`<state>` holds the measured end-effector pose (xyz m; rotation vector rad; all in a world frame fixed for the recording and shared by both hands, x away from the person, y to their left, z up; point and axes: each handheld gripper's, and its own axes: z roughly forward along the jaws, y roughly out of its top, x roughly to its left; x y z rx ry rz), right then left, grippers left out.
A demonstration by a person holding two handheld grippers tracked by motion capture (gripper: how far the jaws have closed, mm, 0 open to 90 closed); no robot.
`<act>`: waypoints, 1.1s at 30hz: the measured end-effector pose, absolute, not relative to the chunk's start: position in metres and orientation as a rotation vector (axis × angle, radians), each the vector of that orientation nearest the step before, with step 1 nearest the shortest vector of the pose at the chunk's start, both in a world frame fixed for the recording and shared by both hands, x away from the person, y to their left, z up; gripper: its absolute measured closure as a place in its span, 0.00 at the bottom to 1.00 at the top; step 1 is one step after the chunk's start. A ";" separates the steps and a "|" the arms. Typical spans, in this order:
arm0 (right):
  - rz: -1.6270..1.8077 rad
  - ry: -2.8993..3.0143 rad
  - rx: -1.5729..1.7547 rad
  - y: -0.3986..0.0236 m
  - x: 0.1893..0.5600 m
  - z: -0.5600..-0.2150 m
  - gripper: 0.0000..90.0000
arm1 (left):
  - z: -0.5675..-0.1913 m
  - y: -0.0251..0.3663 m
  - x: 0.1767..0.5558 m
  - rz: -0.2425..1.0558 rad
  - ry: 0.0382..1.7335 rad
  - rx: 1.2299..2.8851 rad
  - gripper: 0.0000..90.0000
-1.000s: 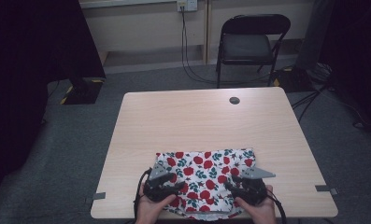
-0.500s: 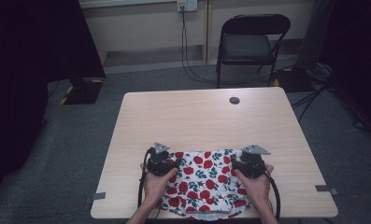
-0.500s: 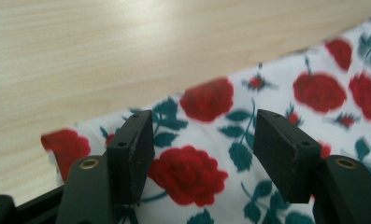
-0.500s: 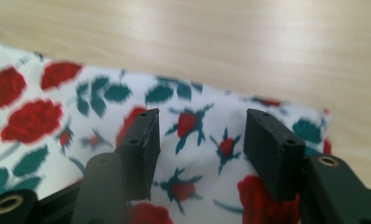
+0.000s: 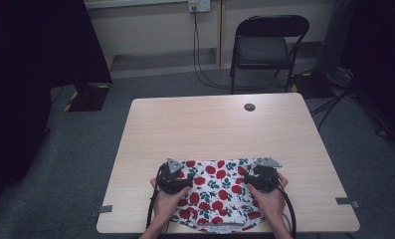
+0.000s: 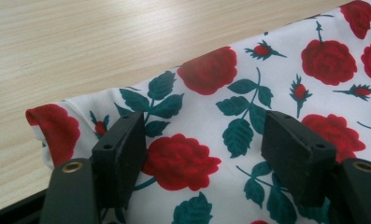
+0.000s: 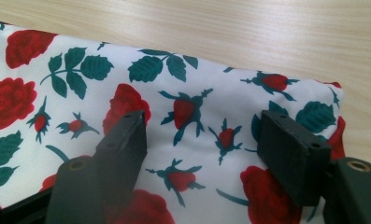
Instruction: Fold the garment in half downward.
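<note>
A white cloth (image 5: 215,191) printed with red roses and green leaves lies flat at the near edge of the wooden table (image 5: 210,124). My left gripper (image 5: 173,172) is over the cloth's far left corner. My right gripper (image 5: 264,169) is over its far right corner. In the left gripper view the left gripper (image 6: 204,135) has its jaws spread, and the cloth (image 6: 248,79) lies slack between them. The right gripper (image 7: 205,128) stands the same way above the cloth (image 7: 80,70) in the right gripper view. Both pairs of jaws have just been opening, and no pad presses on the fabric.
A small dark round disc (image 5: 249,107) sits near the table's far edge. A black folding chair (image 5: 264,45) stands behind the table, with cables on the floor around it. Tape marks (image 5: 105,209) stick to the table's near corners.
Both hands have moved away from the person, from the cloth's near part to its far corners, and have settled lower onto it. The jaws stand wider apart.
</note>
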<state>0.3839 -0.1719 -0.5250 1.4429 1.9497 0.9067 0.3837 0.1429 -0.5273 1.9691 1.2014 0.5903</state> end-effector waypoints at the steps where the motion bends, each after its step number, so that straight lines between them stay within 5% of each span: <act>1: 0.906 1.949 1.445 -0.171 0.386 -0.525 0.35 | -0.527 0.143 0.385 0.596 1.203 1.970 0.34; 25: 0.878 1.937 1.465 -0.162 0.444 -0.523 0.22 | -0.526 0.139 0.429 0.642 1.316 1.921 0.27; 33: 0.877 1.963 1.459 -0.162 0.443 -0.523 0.12 | -0.526 0.137 0.428 0.590 1.296 1.937 0.12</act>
